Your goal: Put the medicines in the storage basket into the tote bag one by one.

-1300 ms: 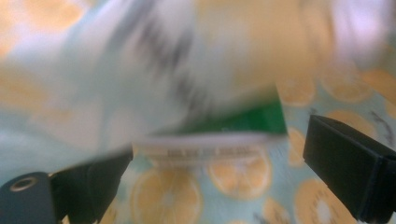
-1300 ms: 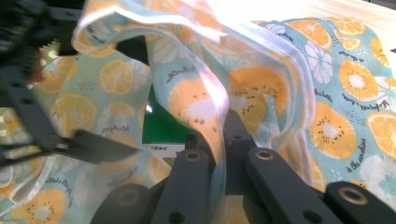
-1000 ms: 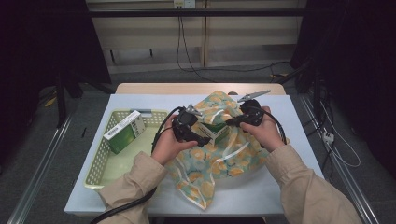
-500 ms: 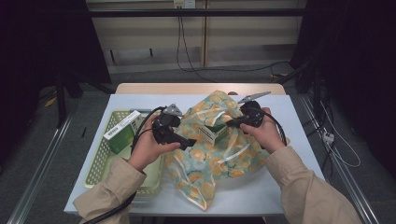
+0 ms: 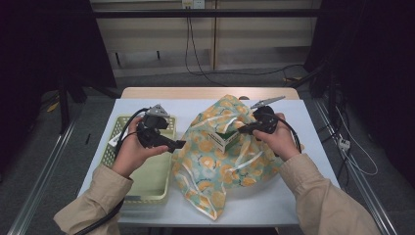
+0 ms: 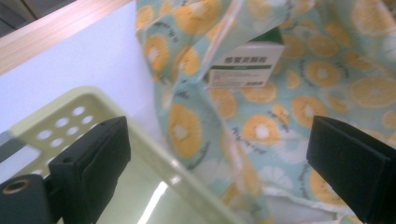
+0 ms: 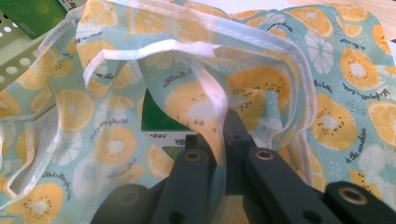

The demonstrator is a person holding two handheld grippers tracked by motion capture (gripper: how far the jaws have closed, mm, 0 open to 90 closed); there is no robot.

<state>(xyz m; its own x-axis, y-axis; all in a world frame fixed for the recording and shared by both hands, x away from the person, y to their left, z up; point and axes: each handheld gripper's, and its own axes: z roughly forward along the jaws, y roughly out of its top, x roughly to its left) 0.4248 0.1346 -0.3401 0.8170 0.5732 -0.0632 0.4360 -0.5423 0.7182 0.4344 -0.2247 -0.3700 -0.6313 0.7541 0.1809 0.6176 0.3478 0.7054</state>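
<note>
A cloth bag (image 5: pixel 215 169) printed with orange slices lies in the middle of the white table. My right gripper (image 5: pixel 242 130) is shut on the bag's rim and holds its mouth up; in the right gripper view the jaws (image 7: pixel 217 140) pinch the fabric fold. A green and white box (image 5: pixel 226 140) stands inside the bag (image 6: pixel 280 116), and the left gripper view catches its label (image 6: pixel 245 63). My left gripper (image 5: pixel 173 142) hovers over the pale green basket (image 5: pixel 147 183), pointing toward the bag. Its jaws (image 6: pixel 219 163) stand wide open with nothing between them.
The basket's perforated rim (image 6: pixel 154 154) runs just left of the bag. A green box (image 7: pixel 30 14) lies in the basket (image 7: pixel 14 60). Bare white tabletop (image 5: pixel 303 122) surrounds the bag; a wooden edge (image 5: pixel 210 92) lies at the back.
My left gripper has drawn back to the left, from the bag's mouth to over the basket, and risen a little. The right gripper has kept its hold on the bag.
</note>
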